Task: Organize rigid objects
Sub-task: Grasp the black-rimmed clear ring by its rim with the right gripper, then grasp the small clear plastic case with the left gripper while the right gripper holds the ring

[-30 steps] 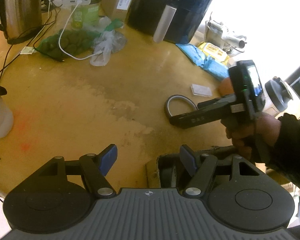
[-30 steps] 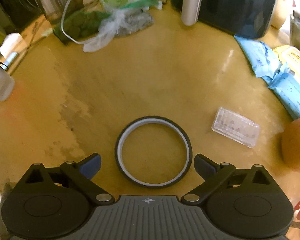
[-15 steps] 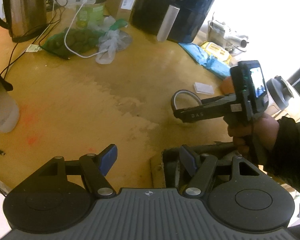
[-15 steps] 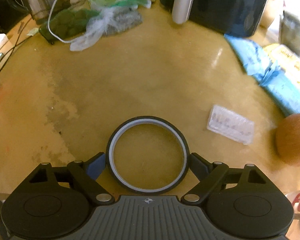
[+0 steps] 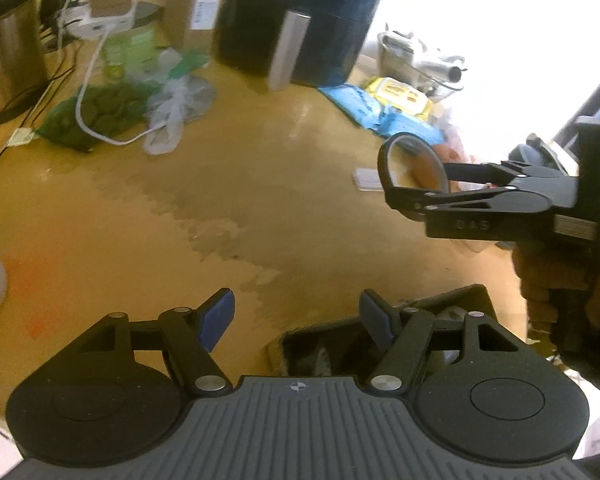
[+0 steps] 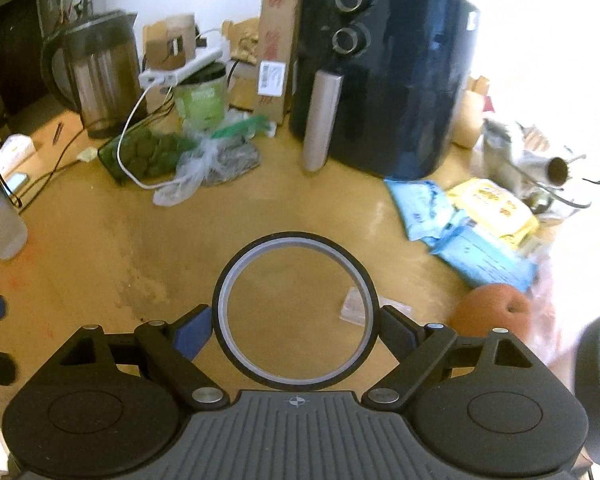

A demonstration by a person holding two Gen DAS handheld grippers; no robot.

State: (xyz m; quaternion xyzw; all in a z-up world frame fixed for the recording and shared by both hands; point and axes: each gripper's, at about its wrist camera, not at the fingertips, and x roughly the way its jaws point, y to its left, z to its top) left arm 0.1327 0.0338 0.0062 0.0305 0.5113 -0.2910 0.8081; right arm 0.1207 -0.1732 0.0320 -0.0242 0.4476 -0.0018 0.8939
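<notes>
A black tape ring with a grey inner face hangs in the air above the wooden table, and my right gripper is shut on it, one pad pressing each side. From the left wrist view the same ring sits tilted at the tips of the right gripper, which a hand holds at the right. My left gripper is open with nothing between its blue pads. It hovers above the table, just left of an open cardboard box with grey items inside.
A small clear plastic case and an orange round fruit lie on the table beneath the ring. Blue and yellow wipe packs lie at the right. A black air fryer, a kettle and a green bag line the back.
My right gripper closed on the ring and lifted it off the table, tilting up so the back of the table shows. The left gripper shifted only slightly and stayed open.
</notes>
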